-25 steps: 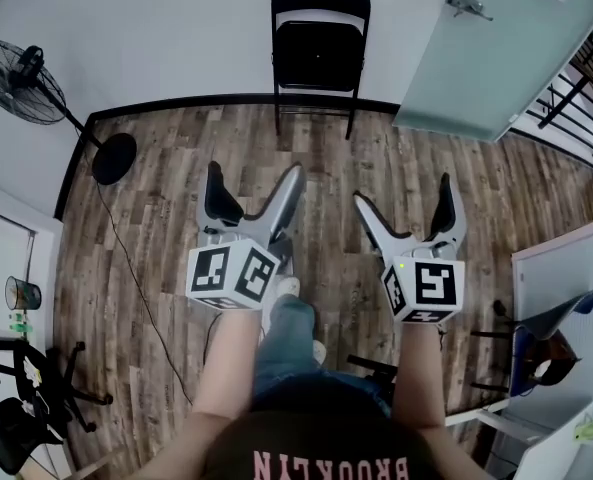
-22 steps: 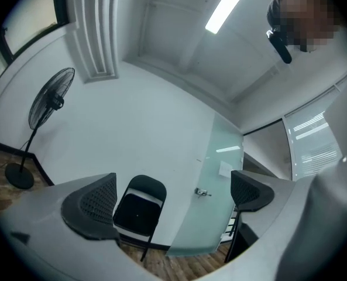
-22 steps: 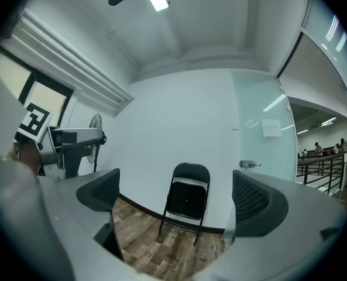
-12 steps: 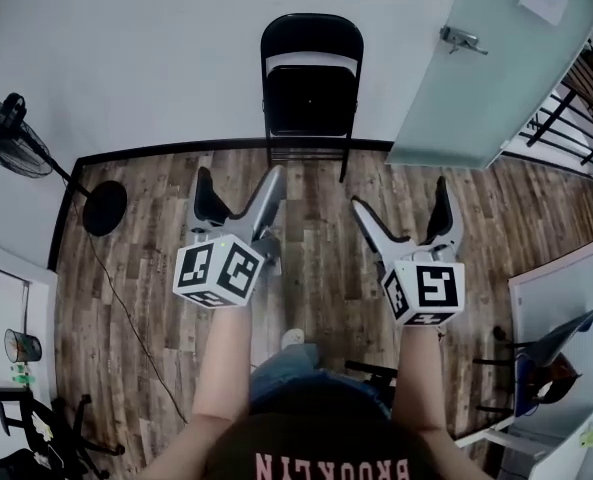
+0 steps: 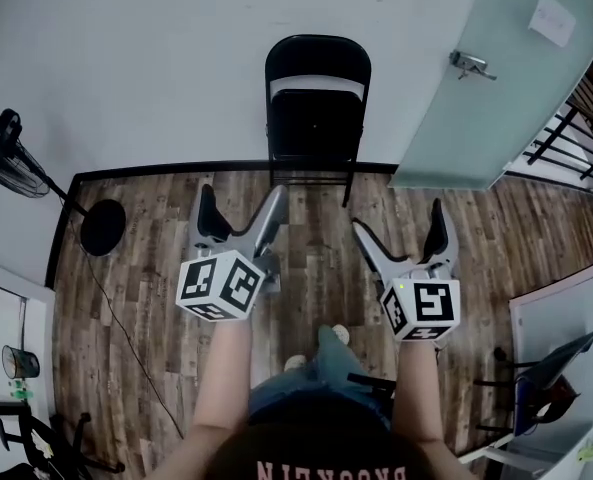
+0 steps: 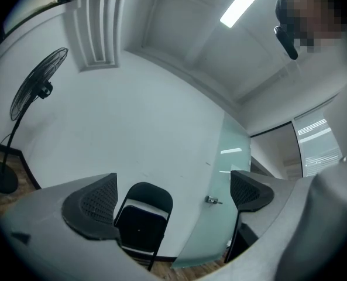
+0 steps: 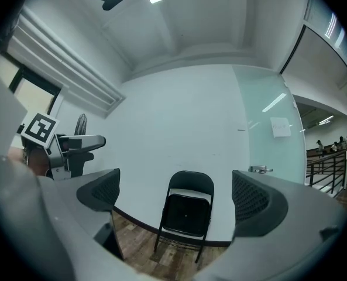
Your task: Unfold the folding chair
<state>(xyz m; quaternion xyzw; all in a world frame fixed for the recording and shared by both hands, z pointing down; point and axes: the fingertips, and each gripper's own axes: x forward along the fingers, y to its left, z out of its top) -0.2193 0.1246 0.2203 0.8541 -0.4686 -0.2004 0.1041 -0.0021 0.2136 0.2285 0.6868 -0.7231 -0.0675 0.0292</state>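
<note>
A black folding chair (image 5: 316, 113) stands folded flat against the white wall, straight ahead of me. It also shows between the jaws in the left gripper view (image 6: 141, 224) and the right gripper view (image 7: 186, 212). My left gripper (image 5: 242, 204) is held open over the wood floor, short of the chair's legs, with nothing in it. My right gripper (image 5: 399, 228) is open too and empty, level with the left and just right of the chair.
A frosted glass door (image 5: 506, 63) with a metal handle stands ajar right of the chair. A pedestal fan (image 5: 16, 158) stands at the left, its cord running across the floor. Desk edges and another chair (image 5: 546, 363) lie at the right.
I have stepped closer to the chair. Both grippers moved forward with me and stayed open.
</note>
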